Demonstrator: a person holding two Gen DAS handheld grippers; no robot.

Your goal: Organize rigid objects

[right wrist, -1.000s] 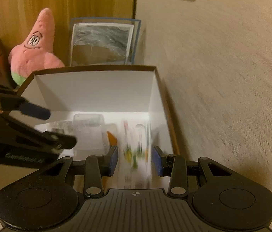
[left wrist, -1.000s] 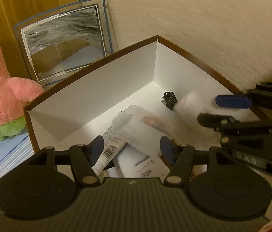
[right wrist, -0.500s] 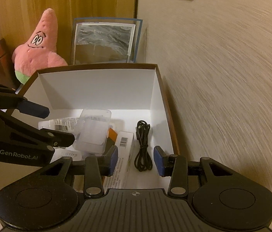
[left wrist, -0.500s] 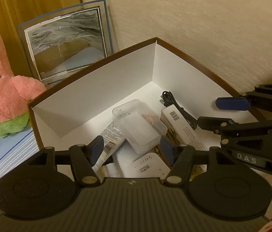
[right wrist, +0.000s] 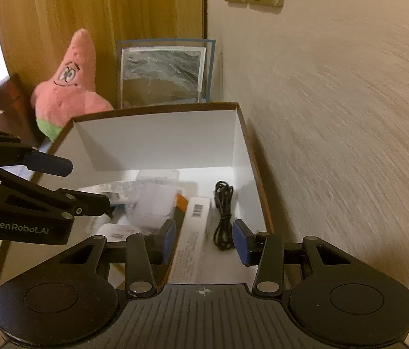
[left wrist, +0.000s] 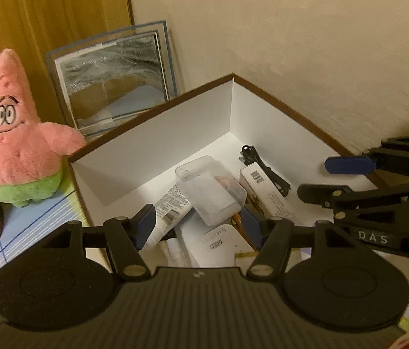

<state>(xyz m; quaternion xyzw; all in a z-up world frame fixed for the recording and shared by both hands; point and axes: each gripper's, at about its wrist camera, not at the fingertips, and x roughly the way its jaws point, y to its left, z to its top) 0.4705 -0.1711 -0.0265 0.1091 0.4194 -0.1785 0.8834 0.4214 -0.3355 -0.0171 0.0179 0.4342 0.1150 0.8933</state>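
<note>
A white-lined box with a brown rim (left wrist: 158, 133) (right wrist: 158, 142) stands against the wall. In it lie a clear plastic case (left wrist: 210, 189) (right wrist: 152, 200), a white tube with a barcode (left wrist: 169, 206), a long white carton (left wrist: 265, 192) (right wrist: 193, 232), a coiled black cable (left wrist: 262, 168) (right wrist: 223, 215) and a small white box (left wrist: 219, 244). My left gripper (left wrist: 198, 226) (right wrist: 88, 183) is open and empty above the box's near left side. My right gripper (right wrist: 203, 241) (left wrist: 312, 177) is open and empty above the carton and cable.
A pink starfish plush toy (left wrist: 15, 151) (right wrist: 71, 87) stands left of the box. A framed picture (left wrist: 114, 78) (right wrist: 163, 72) leans on the wall behind it. The wall (right wrist: 335, 116) runs close along the box's right side. A wooden panel (right wrist: 102, 14) is at the back.
The white carton dropped from my right gripper into the box beside the cable. Both grippers have since lifted and pulled back a little, staying open.
</note>
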